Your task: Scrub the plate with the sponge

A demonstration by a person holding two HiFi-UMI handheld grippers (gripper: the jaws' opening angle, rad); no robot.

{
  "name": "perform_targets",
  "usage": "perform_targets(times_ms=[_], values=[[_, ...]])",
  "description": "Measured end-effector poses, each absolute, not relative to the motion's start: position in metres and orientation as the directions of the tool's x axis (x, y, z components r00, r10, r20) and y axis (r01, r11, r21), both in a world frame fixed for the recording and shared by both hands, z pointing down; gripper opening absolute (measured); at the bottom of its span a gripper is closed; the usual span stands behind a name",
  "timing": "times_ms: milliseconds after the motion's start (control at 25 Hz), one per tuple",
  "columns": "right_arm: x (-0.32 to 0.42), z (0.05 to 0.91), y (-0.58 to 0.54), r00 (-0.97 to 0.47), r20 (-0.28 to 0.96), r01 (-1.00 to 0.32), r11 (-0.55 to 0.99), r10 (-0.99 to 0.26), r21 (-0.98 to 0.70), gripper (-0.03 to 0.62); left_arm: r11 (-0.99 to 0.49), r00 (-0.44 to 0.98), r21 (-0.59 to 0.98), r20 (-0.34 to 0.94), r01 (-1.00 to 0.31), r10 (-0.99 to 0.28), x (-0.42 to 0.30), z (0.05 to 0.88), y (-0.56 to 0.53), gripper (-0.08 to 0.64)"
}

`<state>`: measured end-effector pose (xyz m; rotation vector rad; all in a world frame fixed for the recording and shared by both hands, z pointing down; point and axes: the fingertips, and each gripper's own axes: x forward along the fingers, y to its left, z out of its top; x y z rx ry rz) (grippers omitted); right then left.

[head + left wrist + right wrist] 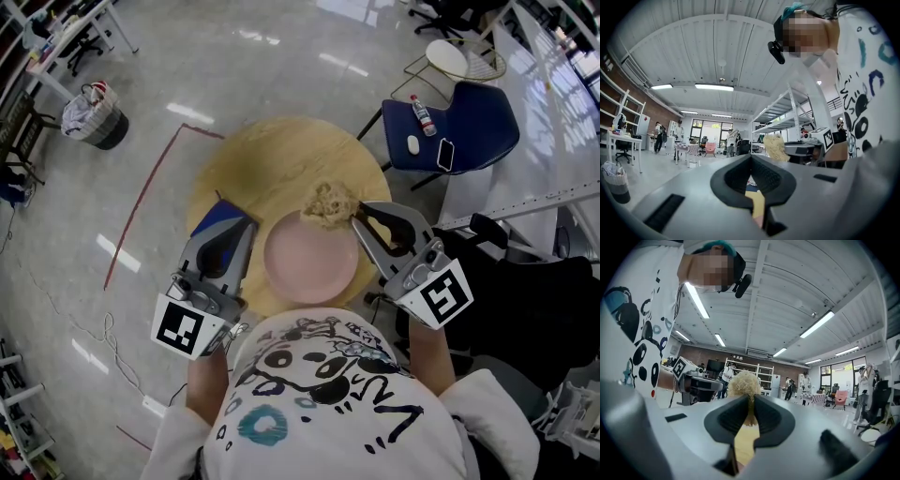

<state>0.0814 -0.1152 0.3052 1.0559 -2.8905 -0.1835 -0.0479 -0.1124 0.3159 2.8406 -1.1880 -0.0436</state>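
A pink plate lies on the round wooden table, close to the person. A beige, stringy sponge sits at the plate's far rim, and my right gripper is shut on it. In the right gripper view the sponge bulges out beyond the closed tips of the right gripper. My left gripper rests by the plate's left rim with its jaws together. In the left gripper view the left gripper shows nothing pinched at its tips; the sponge appears to its right.
A blue chair beside the table's far right carries a bottle and a phone. A basket stands on the floor at far left. A white round stool is behind the chair. Red tape marks the floor.
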Motion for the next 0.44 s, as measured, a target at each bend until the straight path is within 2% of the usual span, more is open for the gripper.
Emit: perform_targets(times_ms=[440], values=[[0.0819, 0.3007, -0.1173, -0.762, 0.004, -0.642, 0.757, -0.647, 0.121, 0.054, -0.707, 0.709, 0.089, -0.003, -0.702, -0.705, -0.0437, 0.3165, -0.1137, 0.015]])
